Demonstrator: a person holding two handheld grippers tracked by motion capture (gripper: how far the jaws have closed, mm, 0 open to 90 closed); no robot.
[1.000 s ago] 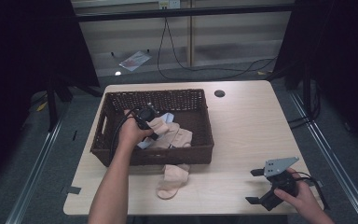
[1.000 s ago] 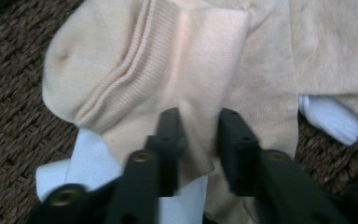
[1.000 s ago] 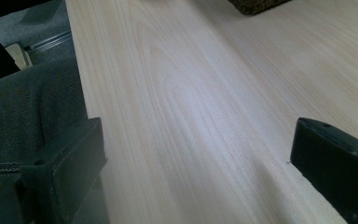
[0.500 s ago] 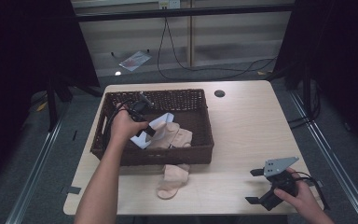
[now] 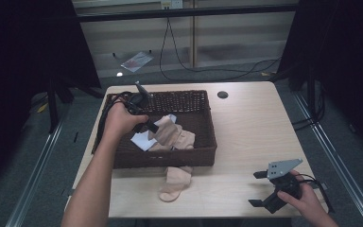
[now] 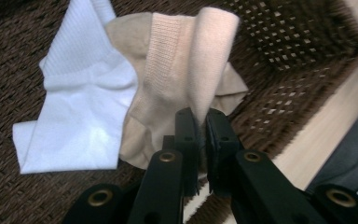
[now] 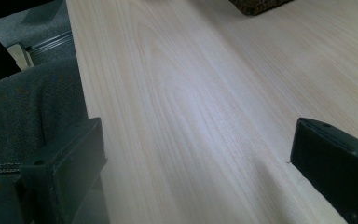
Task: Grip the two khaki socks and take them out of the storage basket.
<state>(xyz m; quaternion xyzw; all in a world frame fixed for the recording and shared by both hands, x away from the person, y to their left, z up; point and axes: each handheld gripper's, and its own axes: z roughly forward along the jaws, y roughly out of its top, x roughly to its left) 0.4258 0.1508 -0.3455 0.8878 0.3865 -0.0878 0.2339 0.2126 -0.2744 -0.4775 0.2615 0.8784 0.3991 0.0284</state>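
Two hazards as I lift: left gripper (image 6: pixel 200 122) fingers clamp only the beige sock's (image 6: pixel 186 70) fold, which may slip; right gripper (image 5: pixel 276 188) fingers apart.

A pale wooden counter (image 5: pixel 255 127) stands on grey carpet (image 5: pixel 38 161) in a dim room, black cables (image 5: pixel 208 71) trailing before a slatted wall (image 5: pixel 246 33).

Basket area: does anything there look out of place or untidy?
Yes. One beige sock hangs over the front wall of the basket onto the table. The left claw is shut on another beige sock inside.
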